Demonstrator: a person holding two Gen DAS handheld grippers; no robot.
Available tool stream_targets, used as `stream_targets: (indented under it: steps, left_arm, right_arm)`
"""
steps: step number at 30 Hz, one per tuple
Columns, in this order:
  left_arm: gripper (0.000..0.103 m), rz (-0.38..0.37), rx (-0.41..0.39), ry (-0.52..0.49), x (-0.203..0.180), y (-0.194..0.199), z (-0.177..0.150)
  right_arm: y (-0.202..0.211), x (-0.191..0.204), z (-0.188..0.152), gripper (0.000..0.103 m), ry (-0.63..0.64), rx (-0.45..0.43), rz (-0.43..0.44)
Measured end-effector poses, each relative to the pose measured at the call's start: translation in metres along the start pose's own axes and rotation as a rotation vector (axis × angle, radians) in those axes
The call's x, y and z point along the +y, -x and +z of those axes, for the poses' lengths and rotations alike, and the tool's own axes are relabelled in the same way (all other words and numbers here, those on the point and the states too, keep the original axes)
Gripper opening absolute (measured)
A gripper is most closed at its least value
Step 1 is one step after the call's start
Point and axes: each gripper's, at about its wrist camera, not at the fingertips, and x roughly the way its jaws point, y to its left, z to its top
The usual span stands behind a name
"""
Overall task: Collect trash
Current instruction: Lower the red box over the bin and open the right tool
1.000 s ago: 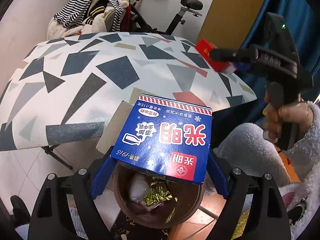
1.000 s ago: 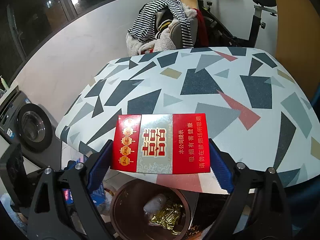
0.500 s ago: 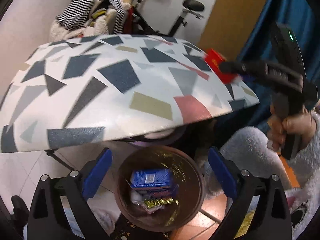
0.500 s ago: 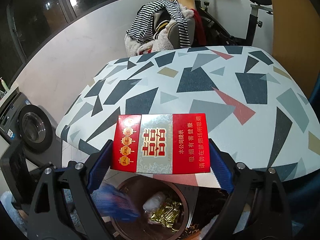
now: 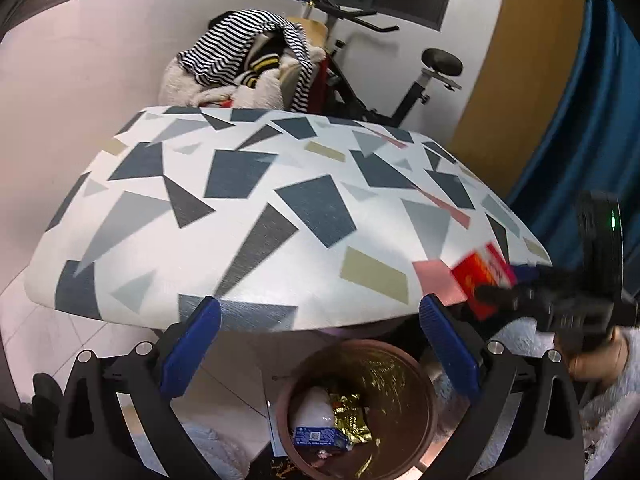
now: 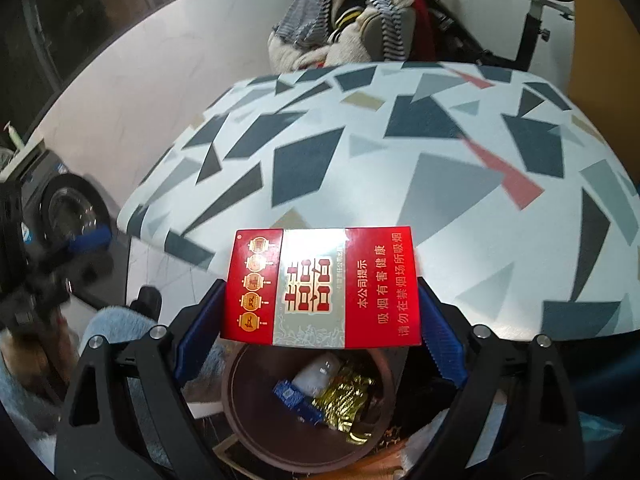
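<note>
Left tongs [image 5: 320, 344] gape wide with nothing between them, above the tabletop [image 5: 280, 216] edge and the brown bin [image 5: 356, 408] on the floor. Right tongs [image 6: 320, 324] clamp a red cigarette pack [image 6: 320, 288] over that bin's rim. The blue milk carton [image 5: 318, 437], gripped a second ago, now lies in the bin beside gold foil [image 5: 352, 420] and a white wad [image 5: 316, 406].

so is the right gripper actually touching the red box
Touching. In the right wrist view the red box sits clamped between the right gripper, both blue pads pressed against its short edges, above the bin.
</note>
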Motion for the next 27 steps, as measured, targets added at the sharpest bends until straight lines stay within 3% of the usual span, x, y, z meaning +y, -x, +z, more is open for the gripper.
stream_targets:
  steps: [17,23,27]
  left_arm:
    - [0.097,0.033,0.012,0.022,0.011,-0.002,-0.004]
    - [0.097,0.036,0.01,0.017,0.01,-0.003,-0.004]
    - [0.097,0.048,0.022,0.012,0.008,-0.005,-0.001]
  right_arm:
    - [-0.039,0.033,-0.039,0.089,0.059,0.2,0.064]
    - [-0.045,0.035,-0.041,0.09,0.069,0.223,0.072]
    - [-0.043,0.037,-0.039,0.097,0.073,0.2,0.055]
